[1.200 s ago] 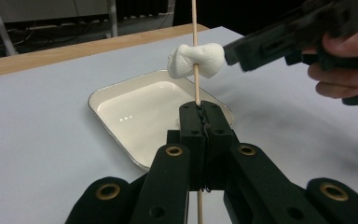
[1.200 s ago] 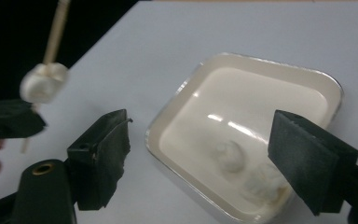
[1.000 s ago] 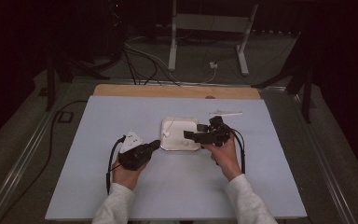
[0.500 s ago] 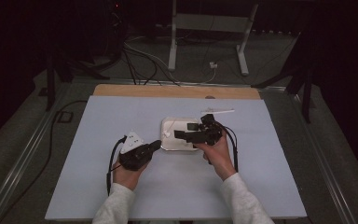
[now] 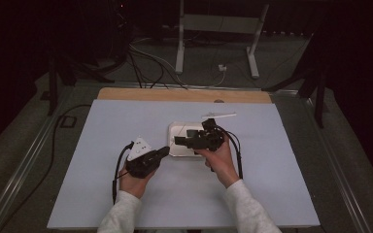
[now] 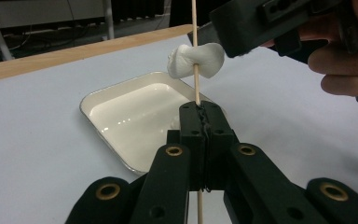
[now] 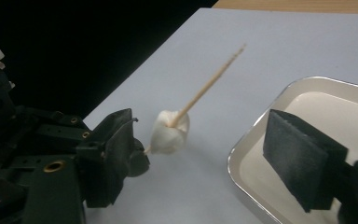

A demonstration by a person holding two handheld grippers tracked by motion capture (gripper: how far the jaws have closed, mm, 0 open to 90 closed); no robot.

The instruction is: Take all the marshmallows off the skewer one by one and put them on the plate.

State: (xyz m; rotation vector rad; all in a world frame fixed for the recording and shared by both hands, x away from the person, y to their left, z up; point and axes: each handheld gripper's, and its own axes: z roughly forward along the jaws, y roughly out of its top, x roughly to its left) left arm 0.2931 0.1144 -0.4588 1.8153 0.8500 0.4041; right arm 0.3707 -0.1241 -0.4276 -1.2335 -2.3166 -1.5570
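The marshmallow (image 6: 196, 60) sits threaded partway up a thin wooden skewer (image 6: 195, 28), hovering over the middle of the worktop (image 5: 102, 194) just at the near left edge of the white tray (image 6: 121, 109); the skewer's long axis runs out from the left gripper (image 6: 200, 112) with the pointed end aimed away from it, past the marshmallow, and in the right gripper view it tilts up toward the far edge of the worktop; the left gripper is clamped tight on the skewer's blunt end; the right gripper (image 7: 205, 140) has its jaws either side of the marshmallow, not pressing on it, and they've just been closing in. Stuff that could go sideways, imo: squeeze too hard and the marshmallow squashes or tears off the stick; push off-axis and that skinny skewer bends or snaps; it could also twist in the left grip since it's only held at one end.
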